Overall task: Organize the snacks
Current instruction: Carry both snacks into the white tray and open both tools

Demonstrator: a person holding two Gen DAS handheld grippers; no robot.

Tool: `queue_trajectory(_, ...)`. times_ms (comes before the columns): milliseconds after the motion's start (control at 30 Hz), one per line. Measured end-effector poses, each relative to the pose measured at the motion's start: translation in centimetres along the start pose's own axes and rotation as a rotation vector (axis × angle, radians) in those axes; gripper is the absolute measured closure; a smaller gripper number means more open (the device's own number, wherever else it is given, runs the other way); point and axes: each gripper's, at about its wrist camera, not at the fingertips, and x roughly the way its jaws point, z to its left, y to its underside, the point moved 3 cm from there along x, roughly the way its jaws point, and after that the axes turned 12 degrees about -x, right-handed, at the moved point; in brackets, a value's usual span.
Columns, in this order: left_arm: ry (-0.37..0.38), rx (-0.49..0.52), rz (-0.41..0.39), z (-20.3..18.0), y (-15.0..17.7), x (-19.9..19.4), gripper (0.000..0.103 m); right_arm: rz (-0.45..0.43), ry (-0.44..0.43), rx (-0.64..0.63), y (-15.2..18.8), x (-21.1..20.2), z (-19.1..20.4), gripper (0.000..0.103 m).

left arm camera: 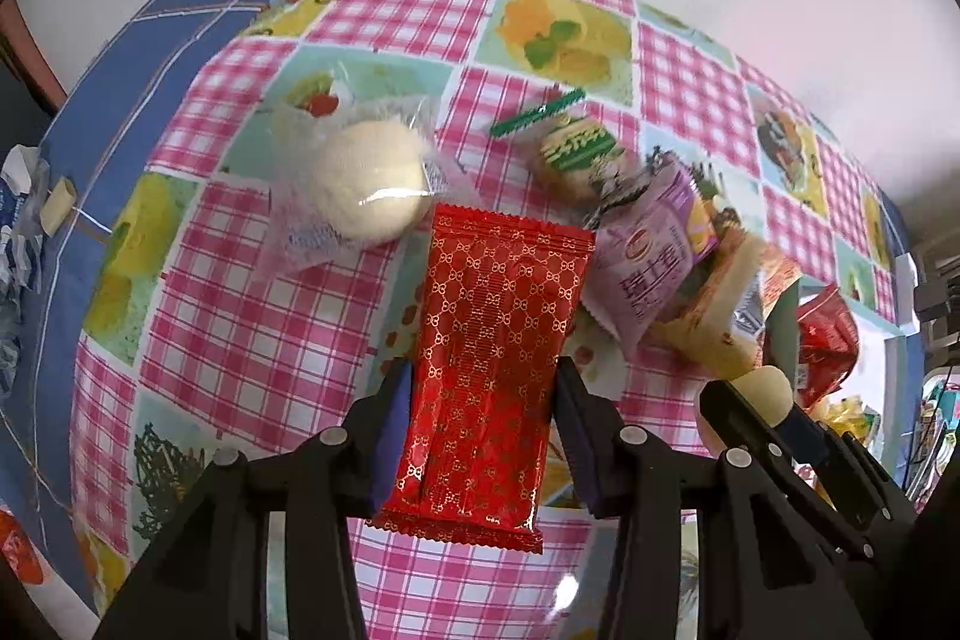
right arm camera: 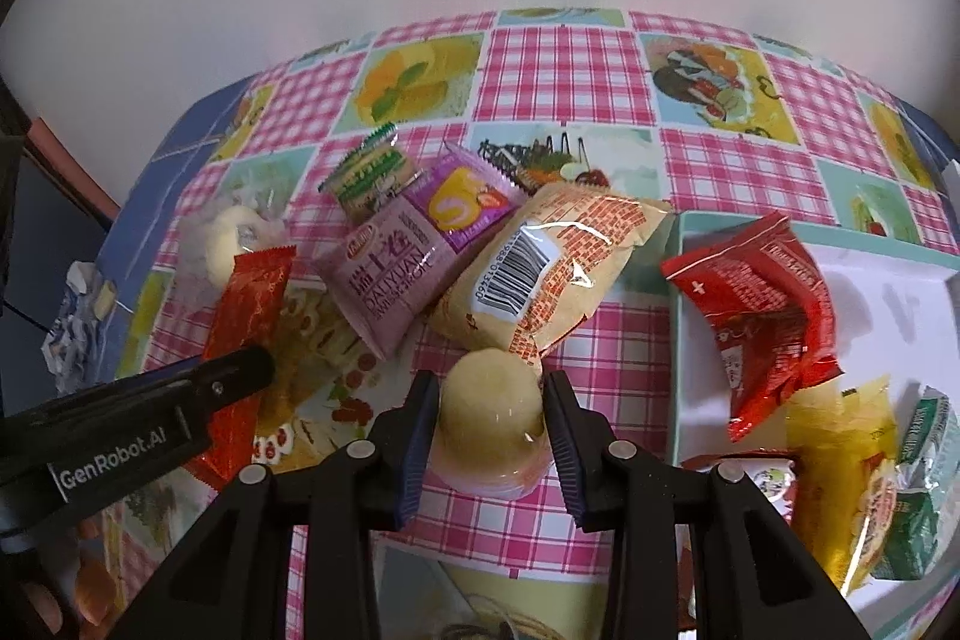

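Note:
My left gripper (left arm camera: 484, 370) is shut on a red foil packet with a gold pattern (left arm camera: 492, 340), held lengthwise above the checked tablecloth (left arm camera: 240, 340). From the right wrist view the same packet (right arm camera: 252, 292) shows at the left. My right gripper (right arm camera: 492, 382) is shut on a pale yellow jelly cup (right arm camera: 489, 412), its pads pressing both sides. In the left wrist view that cup (left arm camera: 768, 388) pokes out at the right. A white box with a turquoise rim (right arm camera: 675, 340) stands right of the right gripper, with a red packet (right arm camera: 762, 304), a yellow pack (right arm camera: 840, 460) and a green pack (right arm camera: 918, 490) inside.
Loose snacks lie on the cloth beyond both grippers: a round white bun in clear wrap (left arm camera: 372, 184), a green biscuit pack (left arm camera: 576, 151), a purple roll-cake pack (right arm camera: 396, 256) and a beige barcoded packet (right arm camera: 540, 268). Crumpled paper (right arm camera: 69, 334) sits at the table's left edge.

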Motion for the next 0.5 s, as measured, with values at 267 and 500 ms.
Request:
queue_trajectory(267,0.009,0.013,-0.026,-0.1,0.2,-1.5,0.055,-0.021,-0.013,0.017,0.0,-1.5,-0.5,0.066)
queue_trajectory(500,0.017,0.038,-0.061,-1.6,0.2,-2.8,0.055,-0.061,-0.019,0.042,-0.2,-3.9,-1.3,0.066)
